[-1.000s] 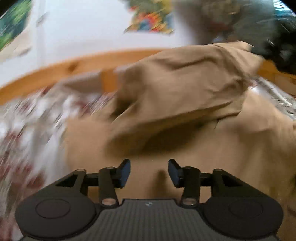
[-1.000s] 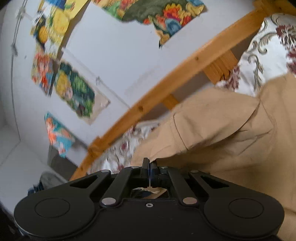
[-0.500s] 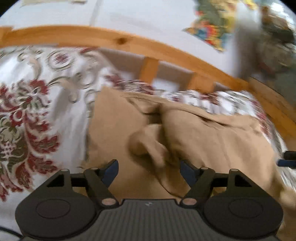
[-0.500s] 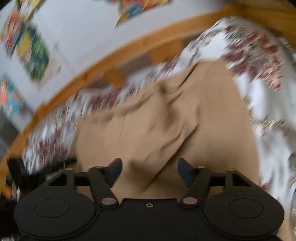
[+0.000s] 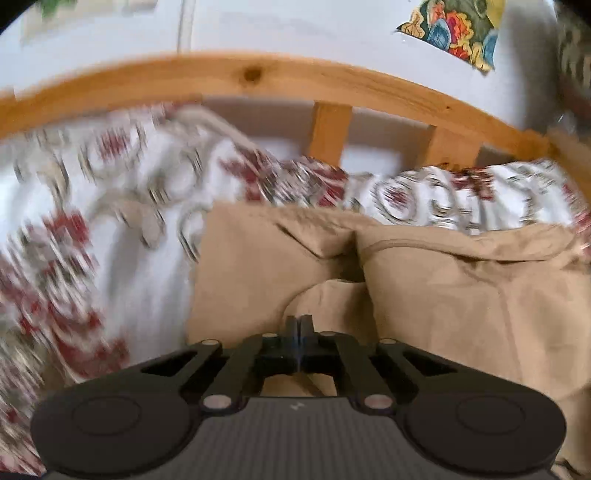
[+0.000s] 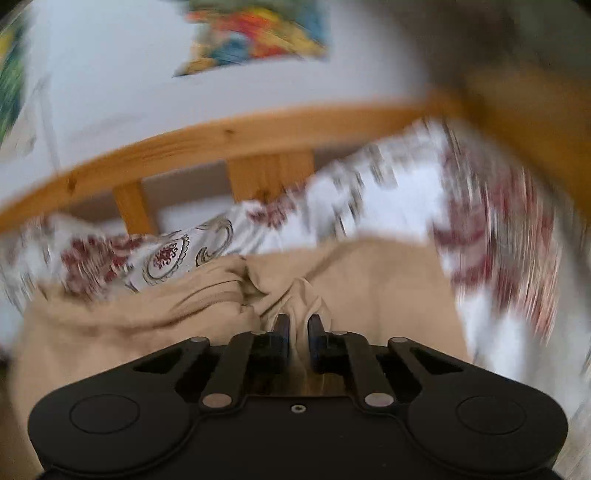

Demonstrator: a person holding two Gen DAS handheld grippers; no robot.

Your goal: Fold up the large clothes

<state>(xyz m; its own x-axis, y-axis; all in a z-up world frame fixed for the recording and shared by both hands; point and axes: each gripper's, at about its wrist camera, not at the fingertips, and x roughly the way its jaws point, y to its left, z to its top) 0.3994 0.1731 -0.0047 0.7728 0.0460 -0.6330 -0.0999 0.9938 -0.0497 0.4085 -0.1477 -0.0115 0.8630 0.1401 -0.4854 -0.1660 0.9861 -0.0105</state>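
In the left wrist view, the patterned bedspread [image 5: 92, 221], white with red and grey ornaments and blurred by motion, is being shown at the left, and the tan garment [image 5: 443, 295] is being shown lying on it from the middle to the right edge. A flat panel of the garment is being seen at its left side, a rolled fold is being seen in the middle, and a larger rumpled part with a seam along its top is being seen at the right. The left tool [image 5: 300, 323] is being held low in the middle of the view with its fingers pressed together over the fold; whether a thin bit of cloth is being pinched between them cannot be told. Behind the bed, the wooden bed frame [image 5: 332, 79] is being seen running across, with short upright slats under its rail, and a colourful picture [image 5: 458, 29] is being seen on the white wall [image 5: 295, 33] at the upper right. In the right wrist view, the bunched part of the garment [image 6: 147, 306] is being shown at the left, and a raised ridge of its cloth is being pinched by the right tool [image 6: 298, 330], whose fingers are closing on it with a narrow gap left. The bedspread [image 6: 498, 258] is being shown, heavily blurred, at the right.
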